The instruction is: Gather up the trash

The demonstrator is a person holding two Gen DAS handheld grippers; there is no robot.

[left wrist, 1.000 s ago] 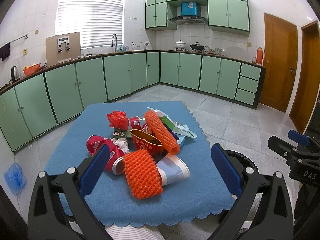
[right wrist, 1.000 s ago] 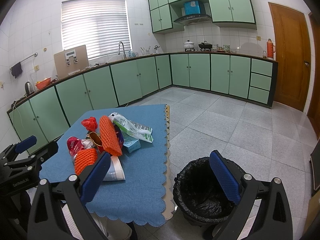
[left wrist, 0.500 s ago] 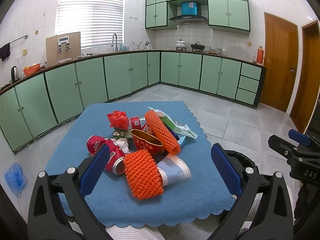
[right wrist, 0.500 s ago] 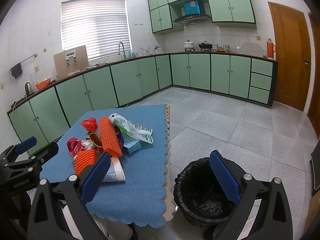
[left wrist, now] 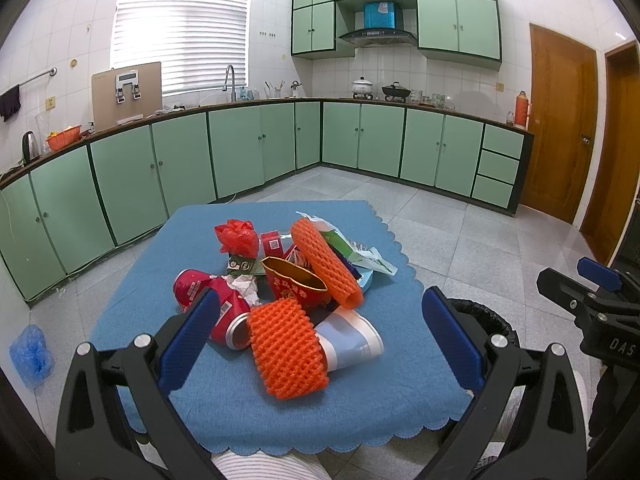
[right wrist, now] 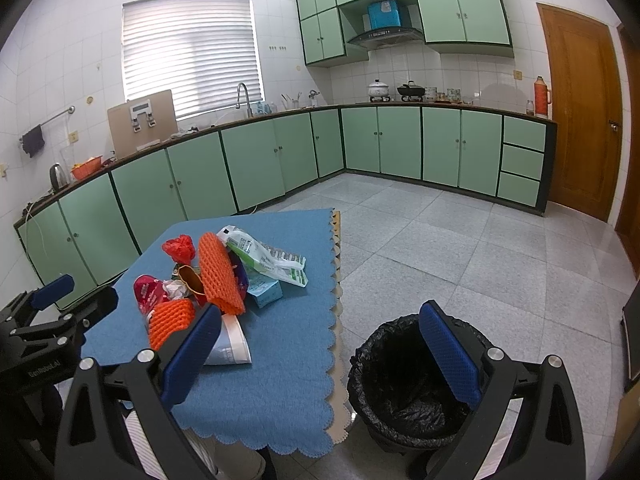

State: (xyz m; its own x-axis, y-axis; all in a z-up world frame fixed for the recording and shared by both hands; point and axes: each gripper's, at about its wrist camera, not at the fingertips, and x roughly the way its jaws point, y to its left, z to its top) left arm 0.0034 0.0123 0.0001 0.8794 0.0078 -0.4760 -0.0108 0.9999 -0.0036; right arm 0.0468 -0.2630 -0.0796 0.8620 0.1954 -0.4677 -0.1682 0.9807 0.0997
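Observation:
A pile of trash lies on the blue-clothed table: two orange foam nets, red cans, a red-gold carton, a paper cup, a red plastic wad and a white-green bag. My left gripper is open and empty, above the table's near edge, in front of the pile. My right gripper is open and empty, between the table and the black-lined trash bin. The pile also shows in the right wrist view.
The bin's rim stands on the floor right of the table. Green kitchen cabinets line the far walls. A blue bag lies on the floor at left. Wooden doors are at right. Tiled floor lies beyond the table.

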